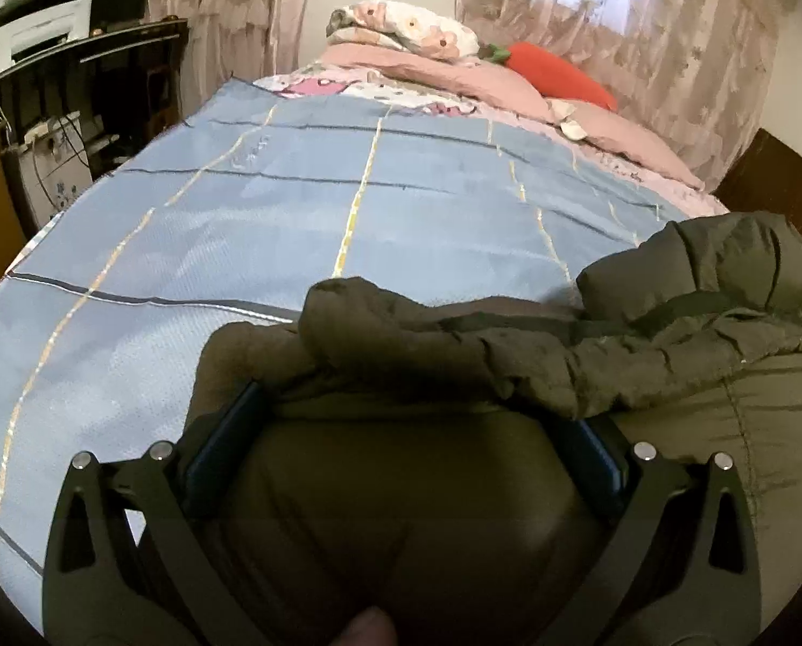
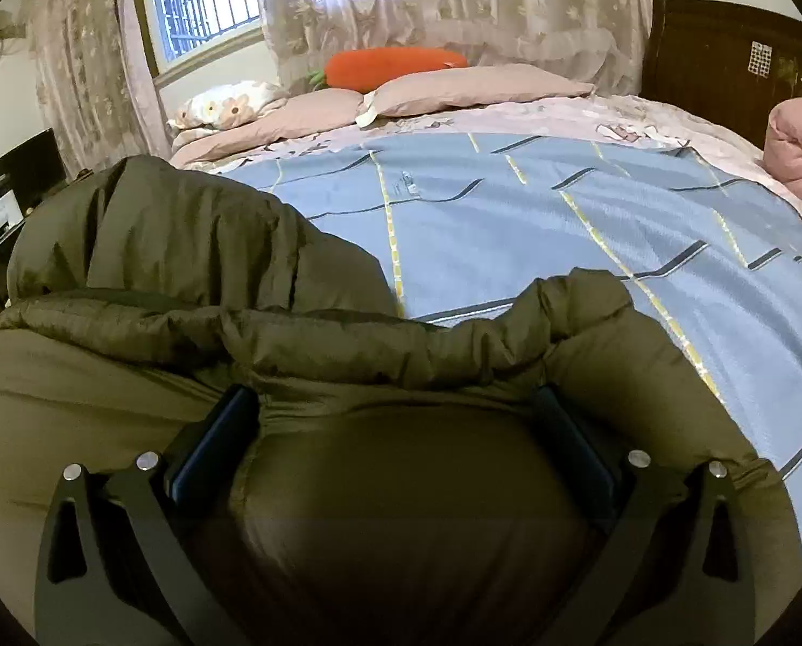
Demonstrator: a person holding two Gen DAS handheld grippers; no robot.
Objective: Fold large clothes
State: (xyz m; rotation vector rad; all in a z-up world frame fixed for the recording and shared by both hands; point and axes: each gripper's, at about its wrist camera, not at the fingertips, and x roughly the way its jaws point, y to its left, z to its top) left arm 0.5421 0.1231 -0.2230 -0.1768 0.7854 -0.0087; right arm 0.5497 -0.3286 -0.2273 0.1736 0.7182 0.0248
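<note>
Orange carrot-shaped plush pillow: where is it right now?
The orange carrot-shaped plush pillow lies at the far edge of the bed by the floral curtains, behind the dusty-pink pillows; it sits top centre in the right wrist view, upper right in the left.

My left two-finger black gripper (image 1: 409, 420) sits low and points forward, its blue-padded fingers (image 1: 223, 441) spread wide, with puffy fabric bulging up between them; the fingertips are buried under a fold, so I cannot see them. My right two-finger black gripper (image 2: 401, 420) mirrors that pose: jaws spread wide, blue-padded fingers (image 2: 212, 441) pressed against either side of a fabric bulge, tips hidden. Both linkage arms splay outward at the bottom of each view
</note>
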